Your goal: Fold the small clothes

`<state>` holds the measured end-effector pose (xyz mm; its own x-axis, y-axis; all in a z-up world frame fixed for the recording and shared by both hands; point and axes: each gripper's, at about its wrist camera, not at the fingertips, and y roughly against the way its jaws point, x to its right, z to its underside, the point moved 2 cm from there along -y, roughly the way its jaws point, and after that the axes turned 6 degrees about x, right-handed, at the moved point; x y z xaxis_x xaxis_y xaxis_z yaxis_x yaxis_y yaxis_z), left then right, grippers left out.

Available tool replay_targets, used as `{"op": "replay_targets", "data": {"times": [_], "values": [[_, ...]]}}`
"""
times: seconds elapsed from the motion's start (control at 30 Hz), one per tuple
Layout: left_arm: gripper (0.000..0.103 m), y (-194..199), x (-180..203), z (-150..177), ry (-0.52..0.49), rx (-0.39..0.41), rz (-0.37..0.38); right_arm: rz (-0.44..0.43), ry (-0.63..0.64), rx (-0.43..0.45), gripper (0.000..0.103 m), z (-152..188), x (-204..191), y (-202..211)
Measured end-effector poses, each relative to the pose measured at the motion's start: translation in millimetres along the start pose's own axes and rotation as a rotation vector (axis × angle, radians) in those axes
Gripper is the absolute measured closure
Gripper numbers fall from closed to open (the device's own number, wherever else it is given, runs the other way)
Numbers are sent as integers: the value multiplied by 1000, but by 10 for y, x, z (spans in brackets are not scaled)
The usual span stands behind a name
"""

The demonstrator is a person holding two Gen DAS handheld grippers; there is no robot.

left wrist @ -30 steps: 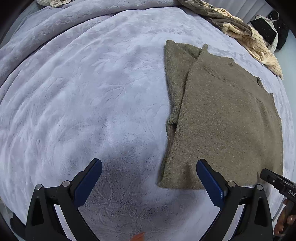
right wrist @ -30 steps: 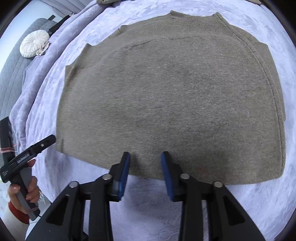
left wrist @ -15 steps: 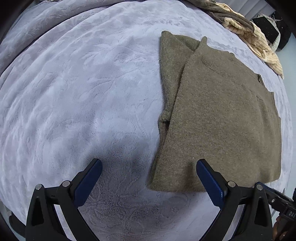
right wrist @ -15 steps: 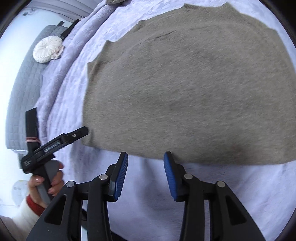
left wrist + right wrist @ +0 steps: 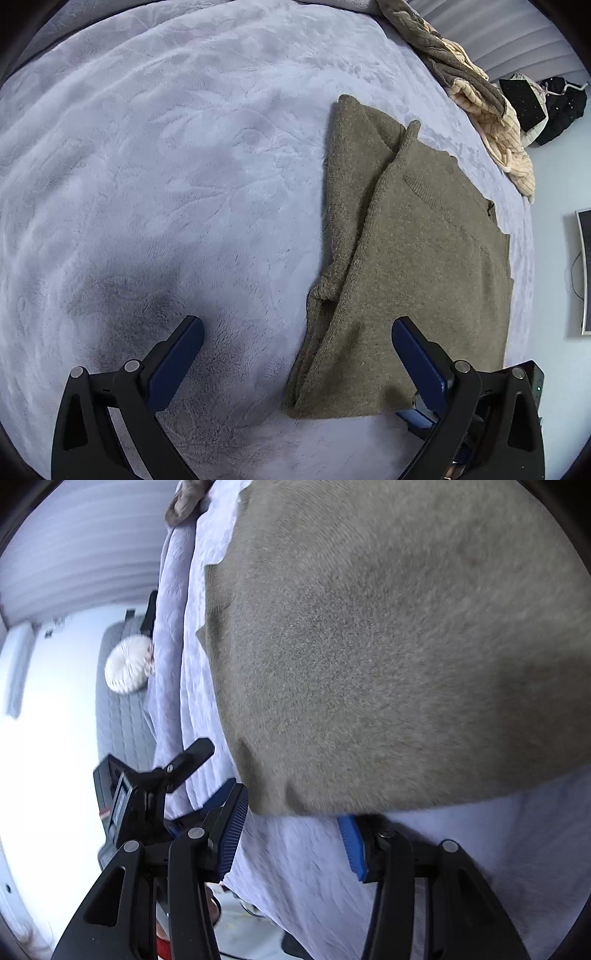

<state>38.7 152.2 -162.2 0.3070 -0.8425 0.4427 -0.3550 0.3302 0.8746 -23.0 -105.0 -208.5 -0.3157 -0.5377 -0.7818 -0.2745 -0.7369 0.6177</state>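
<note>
So on the left there's just bare blanket [image 5: 155, 192], loads of open room that side. The left gripper [image 5: 295, 347] is wide open, nothing between its jaws, hanging over the sweater [image 5: 417, 266]'s near left corner: left finger above blanket, right finger above the knit. The sweater lies flat on the bed, already part folded, long axis running away from the grippers, near hem straight across. The right gripper [image 5: 291, 830] sits right at that hem, jaws about half open and they've just been opening, with the hem edge starting to sit between them but not pinched. I'd say it's the nearer one for a hem grab. Far right: a clothes pile [image 5: 476, 99] near the bed edge, so less room there.
</note>
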Motion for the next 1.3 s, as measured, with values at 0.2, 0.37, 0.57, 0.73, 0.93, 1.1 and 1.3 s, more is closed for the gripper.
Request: {"op": "replay_targets", "data": {"times": [0.2,0.37,0.57,0.73,0.93,1.1,1.3], "values": [[1,-41,-49,-42,28,-48,157,-152,-160,24,95,-123,30,-206],[1,-112,-61,-132,94,-110,351,-271,-92,34,95,-220,-229,-45],[1,-360,283,-473,84,-150,502,-300,25,17,95,-298,-529,138],[1,-495,792,-642,-59,-176,483,-266,87,-2,95,-267,-616,153],[2,-685,1178,-563,-237,-201,333,-204,100,-100,94,-106,-499,112],[13,-793,1133,-498,-275,-203,210,-2,207,-207,87,10,-465,183],[13,-836,1232,-429,-357,-194,119,173,376,-65,50,-132,-554,736]]}}
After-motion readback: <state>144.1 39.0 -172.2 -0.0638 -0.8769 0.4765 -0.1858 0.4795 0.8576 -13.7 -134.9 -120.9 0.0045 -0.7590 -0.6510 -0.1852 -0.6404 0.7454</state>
